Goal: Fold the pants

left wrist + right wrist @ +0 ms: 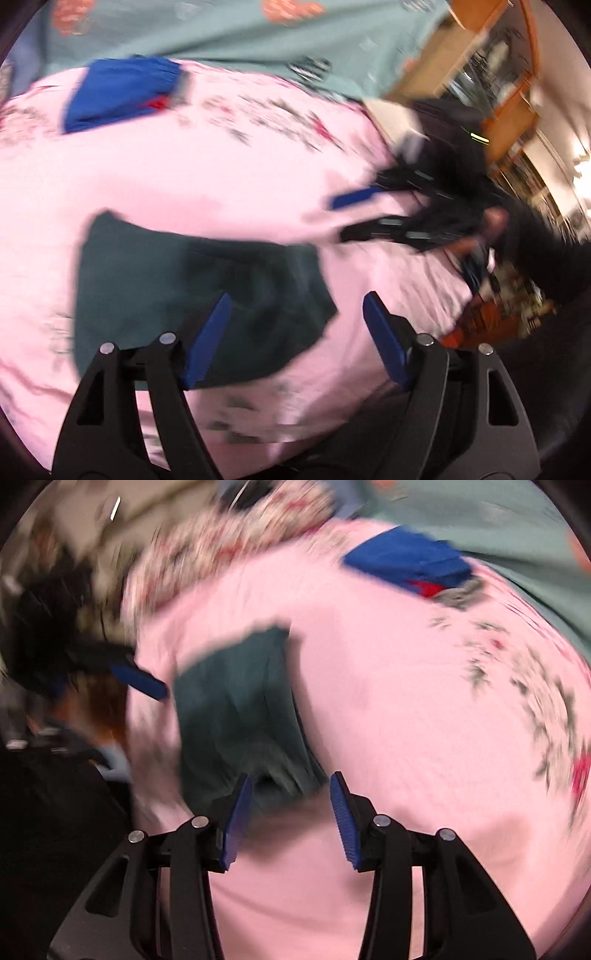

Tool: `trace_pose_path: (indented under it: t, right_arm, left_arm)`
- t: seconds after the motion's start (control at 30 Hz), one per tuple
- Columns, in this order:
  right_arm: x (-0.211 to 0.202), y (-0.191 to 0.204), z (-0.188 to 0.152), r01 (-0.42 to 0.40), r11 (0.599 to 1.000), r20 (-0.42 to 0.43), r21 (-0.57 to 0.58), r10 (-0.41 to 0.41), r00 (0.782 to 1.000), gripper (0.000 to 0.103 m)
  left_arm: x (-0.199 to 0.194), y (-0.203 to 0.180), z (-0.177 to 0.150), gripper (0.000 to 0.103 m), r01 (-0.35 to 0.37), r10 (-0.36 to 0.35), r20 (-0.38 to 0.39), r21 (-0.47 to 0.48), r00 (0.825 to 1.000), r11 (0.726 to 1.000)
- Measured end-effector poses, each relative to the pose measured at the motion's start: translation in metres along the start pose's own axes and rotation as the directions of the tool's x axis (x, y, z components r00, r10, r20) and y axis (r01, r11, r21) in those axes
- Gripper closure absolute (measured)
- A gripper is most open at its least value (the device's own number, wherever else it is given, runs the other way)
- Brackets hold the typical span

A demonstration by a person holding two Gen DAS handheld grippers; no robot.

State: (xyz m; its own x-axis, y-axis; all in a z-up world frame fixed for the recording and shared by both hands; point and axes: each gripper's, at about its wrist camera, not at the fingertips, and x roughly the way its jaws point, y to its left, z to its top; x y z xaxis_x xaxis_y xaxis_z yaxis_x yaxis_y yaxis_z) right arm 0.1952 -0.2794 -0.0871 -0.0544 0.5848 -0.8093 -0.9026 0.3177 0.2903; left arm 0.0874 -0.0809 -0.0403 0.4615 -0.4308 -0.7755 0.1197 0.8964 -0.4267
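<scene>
Dark green pants (192, 295) lie folded into a compact block on the pink bedsheet (221, 184); they also show in the right wrist view (236, 709). My left gripper (295, 332) is open and empty, hovering over the near right edge of the pants. My right gripper (291, 812) is open and empty just above the near end of the pants; it also shows in the left wrist view (354, 214), jaws apart, right of the pants. The left gripper appears in the right wrist view (140, 681) beside the pants. Both views are motion-blurred.
A folded blue garment with a red patch (122, 92) lies on the far part of the sheet, also in the right wrist view (406, 559). A teal blanket (240, 33) lies beyond it. Wooden shelving (498, 92) stands to the right of the bed.
</scene>
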Motion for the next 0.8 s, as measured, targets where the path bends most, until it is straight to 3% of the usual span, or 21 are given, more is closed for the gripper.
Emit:
trace_pose_path:
  t: [0.07,0.17,0.3,0.4,0.5,0.6,0.67,0.8]
  right_arm:
    - [-0.013,0.011,0.002,-0.034,0.996,0.115,0.082,0.024,0.993,0.058]
    - [0.002,0.031,0.003,-0.080,0.986,0.191,0.149,0.051,0.980,0.058]
    - [0.050,0.034,-0.011,-0.021,0.959,0.131,0.283,-0.017,0.991,0.058]
    - [0.080,0.029,-0.032,0.133,0.931,0.029,0.340,-0.152,0.988,0.058]
    - [0.061,0.038,-0.044,0.103,0.885,0.088,0.455,-0.160,0.983,0.058]
    - [0.028,0.055,-0.057,0.098,0.824,0.171,0.558,-0.229,0.958,0.058]
    - [0.026,0.065,-0.065,0.139,0.792,0.139,0.595,-0.272,0.952,0.058]
    - [0.049,0.070,-0.080,0.127,0.725,0.079,0.677,-0.242,0.967,0.058]
  left_arm:
    - [0.004,0.025,0.006,0.027,-0.065,0.065,0.007,-0.048,0.998,0.997]
    - [0.025,0.062,0.011,0.028,-0.100,0.100,-0.012,-0.127,0.995,0.987]
    - [0.054,0.093,0.002,0.029,-0.138,0.127,-0.083,-0.149,0.988,0.979]
    - [0.068,0.104,-0.012,0.028,-0.136,0.124,-0.109,-0.111,0.986,0.984]
    - [0.056,0.098,-0.012,0.028,-0.122,0.115,-0.108,-0.062,0.987,0.991]
    - [0.023,0.100,-0.008,0.026,-0.079,0.077,-0.029,-0.078,0.997,0.994]
    - [0.013,0.112,-0.008,0.025,-0.086,0.084,-0.025,-0.111,0.996,0.990]
    - [0.010,0.137,-0.016,0.025,-0.090,0.081,-0.063,-0.148,0.995,0.985]
